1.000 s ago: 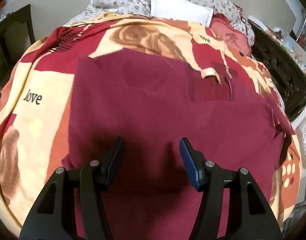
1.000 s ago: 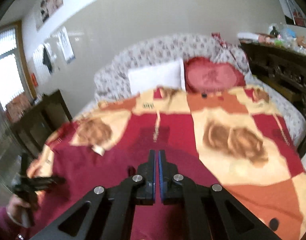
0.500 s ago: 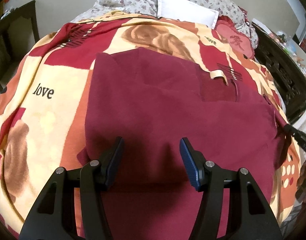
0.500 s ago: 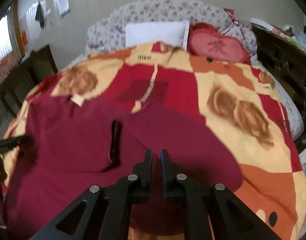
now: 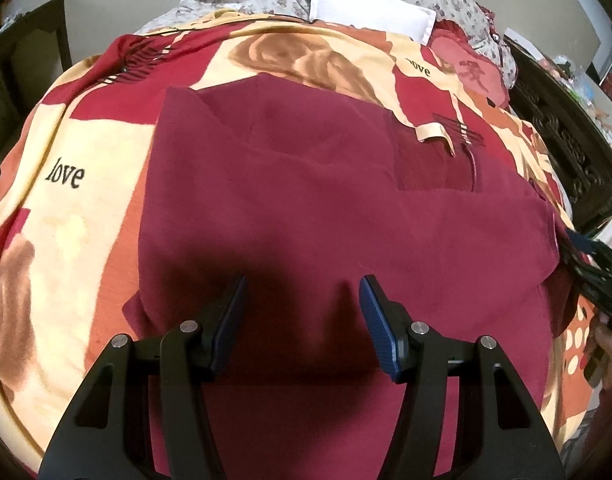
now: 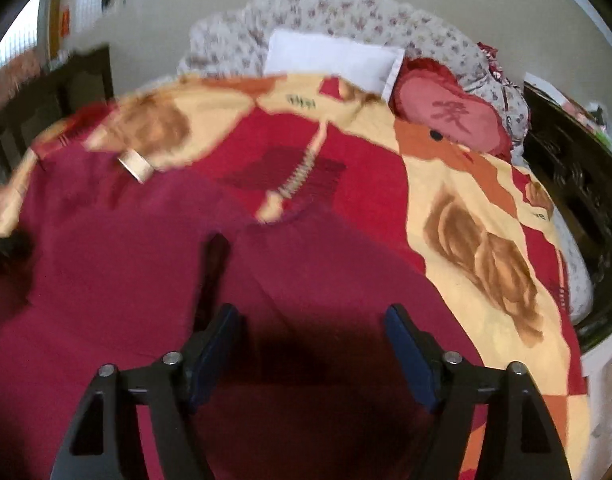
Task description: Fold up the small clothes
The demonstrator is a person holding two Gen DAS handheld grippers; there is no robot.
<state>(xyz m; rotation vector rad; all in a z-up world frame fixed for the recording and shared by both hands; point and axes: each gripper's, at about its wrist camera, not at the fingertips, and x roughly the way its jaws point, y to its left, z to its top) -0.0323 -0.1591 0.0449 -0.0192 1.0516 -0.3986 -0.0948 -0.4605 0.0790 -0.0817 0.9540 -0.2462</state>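
We have the maroon shirt [image 5: 306, 208] spread flat mid-bed on the blanket [image 5: 86, 216], both left gripper [image 5: 302, 316] and right gripper [image 6: 311, 344] wide open, empty; looks light, limp knit, so pinch hem corners.

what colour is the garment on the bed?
Dark maroon garment, sharpest in the left wrist view.

The maroon garment [image 5: 313, 216] lies flat on the blanket [image 5: 66, 208], open to reach from above. Pillows [image 6: 333, 60] crowd the head of the bed. Dark carved furniture [image 6: 577, 184] walls off the right side, just beside the blanket's edge.
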